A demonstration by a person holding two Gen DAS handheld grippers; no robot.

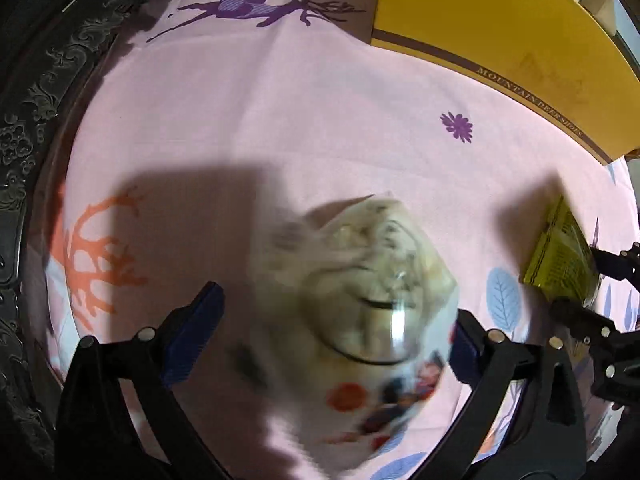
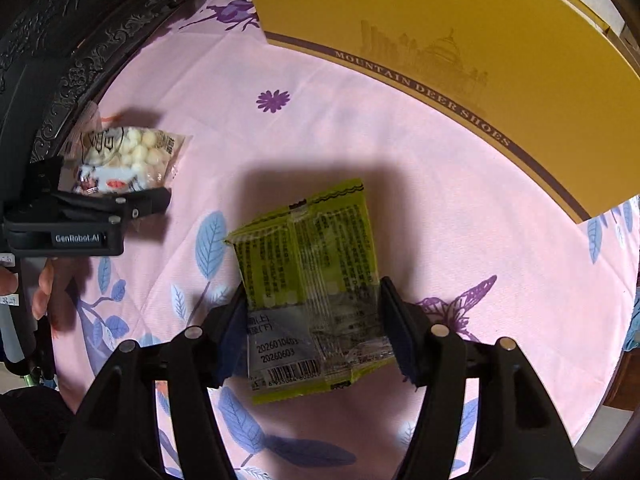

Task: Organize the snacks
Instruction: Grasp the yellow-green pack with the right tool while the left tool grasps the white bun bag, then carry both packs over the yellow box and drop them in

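My right gripper [image 2: 312, 320] is shut on a yellow-green snack packet [image 2: 308, 264], held above the pink tablecloth, barcode end toward me. In the left wrist view that packet [image 1: 560, 260] shows at the right edge between the right gripper's fingers. A clear bag of white puffed balls [image 1: 360, 300] sits blurred between my left gripper's [image 1: 332, 332] blue pads, which stand wide apart; the left pad [image 1: 196, 332] is clear of the bag, the right pad touches it. In the right wrist view the same bag [image 2: 128, 156] is at the left gripper's tip.
A yellow shoe-box lid [image 2: 460, 40] marked "Mountain Deer Shoes" lies at the back right, also seen in the left wrist view [image 1: 500, 20]. A dark carved table rim [image 1: 48, 100] curves along the left. The pink printed cloth [image 2: 360, 140] covers the table.
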